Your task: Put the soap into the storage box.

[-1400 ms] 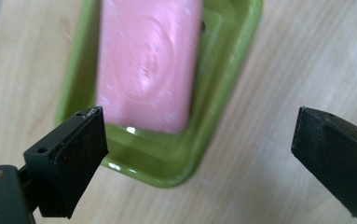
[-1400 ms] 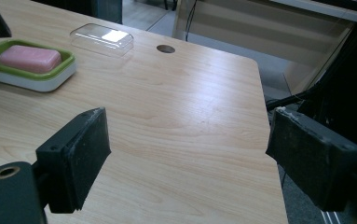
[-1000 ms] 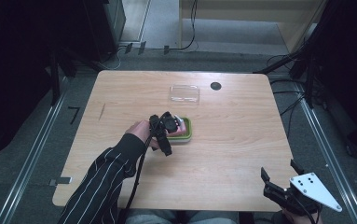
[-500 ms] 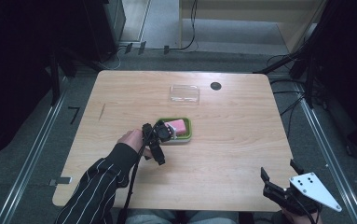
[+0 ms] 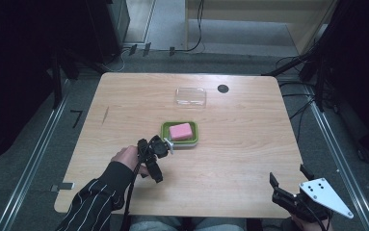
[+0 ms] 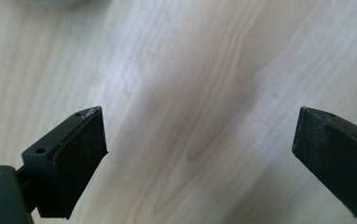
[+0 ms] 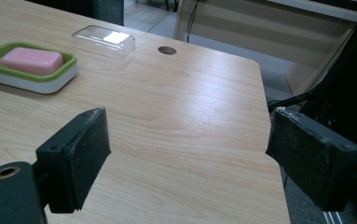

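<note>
Pulled back off the dish (image 5: pixel 179 134) since a second ago, the left claw (image 5: pixel 165 147) hangs just beside its near-left corner — jaws apart, empty. Soap (image 5: pixel 180 131) lies in it, long axis across the table; right claw (image 5: pixel 288 190) — also open — waits well apart.

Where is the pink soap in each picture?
High view: the pink soap lies in the green dish at the middle of the table, just right of the left gripper.
Left gripper view: bare wood between the open jaws, no soap.
Right gripper view: the soap sits at upper left in its dish.
Shared landmark: the clear lid beyond the dish.
</note>
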Available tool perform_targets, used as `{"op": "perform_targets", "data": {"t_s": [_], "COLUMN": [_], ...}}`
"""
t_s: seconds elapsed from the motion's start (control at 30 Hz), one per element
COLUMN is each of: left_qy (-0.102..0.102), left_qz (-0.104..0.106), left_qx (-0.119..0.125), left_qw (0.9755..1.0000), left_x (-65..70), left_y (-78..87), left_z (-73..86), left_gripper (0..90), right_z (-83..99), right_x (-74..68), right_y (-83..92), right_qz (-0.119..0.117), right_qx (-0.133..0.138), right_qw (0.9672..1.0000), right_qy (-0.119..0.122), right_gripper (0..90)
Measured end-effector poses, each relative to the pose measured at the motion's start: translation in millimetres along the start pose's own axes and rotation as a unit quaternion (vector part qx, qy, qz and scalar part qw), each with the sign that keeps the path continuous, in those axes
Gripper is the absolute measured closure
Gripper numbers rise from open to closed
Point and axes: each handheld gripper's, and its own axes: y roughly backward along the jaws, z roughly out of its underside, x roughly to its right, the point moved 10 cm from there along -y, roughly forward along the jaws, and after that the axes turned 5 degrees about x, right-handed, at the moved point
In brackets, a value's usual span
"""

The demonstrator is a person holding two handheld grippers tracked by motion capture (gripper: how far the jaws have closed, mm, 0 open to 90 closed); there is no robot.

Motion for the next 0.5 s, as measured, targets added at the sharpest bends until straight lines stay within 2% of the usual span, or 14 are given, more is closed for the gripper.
{"op": "perform_targets", "data": {"t_s": [0.07, 0.27, 0.5], "left_qy": [-0.003, 0.012, 0.028], "left_qz": [-0.006, 0.001, 0.005], "left_qx": [-0.010, -0.010, -0.007], "left_qw": [0.9999, 0.9999, 0.9996], "left_x": [2.1, 13.7, 16.6], "left_y": [-0.7, -5.0, -12.3], "left_z": [6.4, 26.0, 41.5], "left_gripper": [2.8, 2.4, 2.4], "right_z": [0.1, 0.0, 0.2], "right_x": [-0.3, 0.4, 0.5], "right_y": [0.1, 0.0, -0.7], "right_qz": [0.000, 0.001, 0.001], "right_qx": [0.000, 0.001, 0.000], "right_qw": [1.0000, 1.0000, 1.0000], "right_qy": [-0.001, -0.001, -0.001], "right_gripper": [13.5, 13.5, 13.5]}}
